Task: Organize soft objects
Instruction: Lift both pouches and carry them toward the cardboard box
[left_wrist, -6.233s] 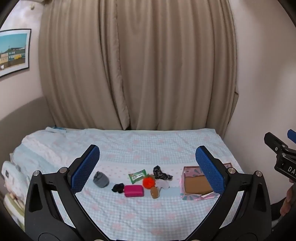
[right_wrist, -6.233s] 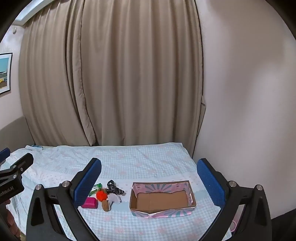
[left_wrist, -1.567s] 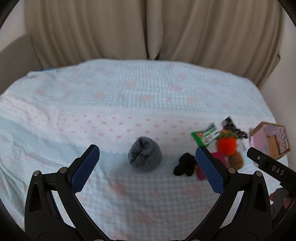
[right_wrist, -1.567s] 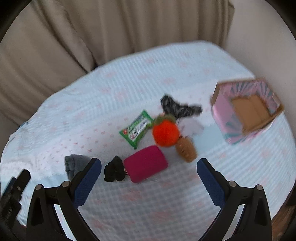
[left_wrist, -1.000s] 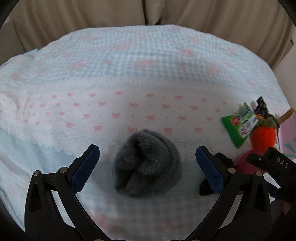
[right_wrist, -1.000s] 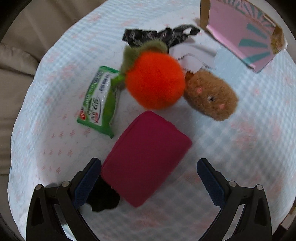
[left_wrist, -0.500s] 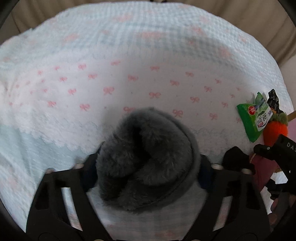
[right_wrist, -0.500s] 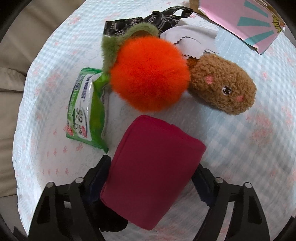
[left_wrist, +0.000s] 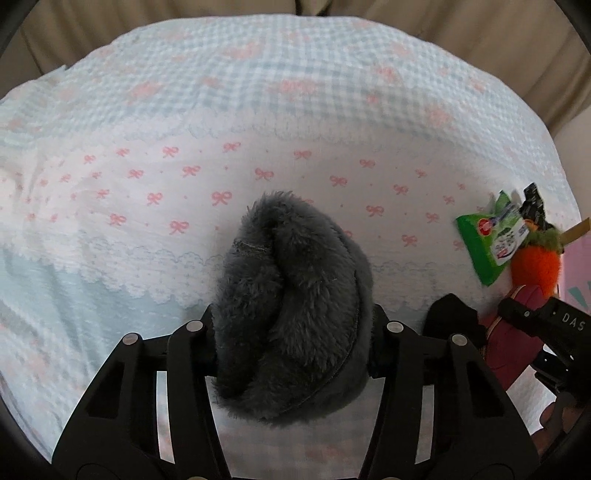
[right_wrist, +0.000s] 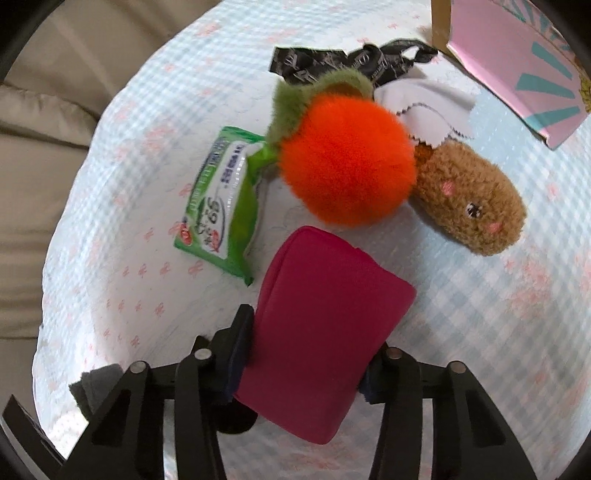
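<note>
Left gripper (left_wrist: 293, 332) closing, pads pressing grey fleece bundle (left_wrist: 291, 306) at 6 o'clock: light, squashy, grip mid-body. Right gripper (right_wrist: 306, 354) closing on magenta pouch (right_wrist: 321, 339), 6 o'clock on bedspread (right_wrist: 480, 314): soft, padded, hold across short width.

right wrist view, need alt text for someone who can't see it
The right gripper is closing around a magenta pouch lying on a checked bedspread. Beyond it lie an orange plush ball, a brown plush toy, a green wipes packet and a pink box.
</note>
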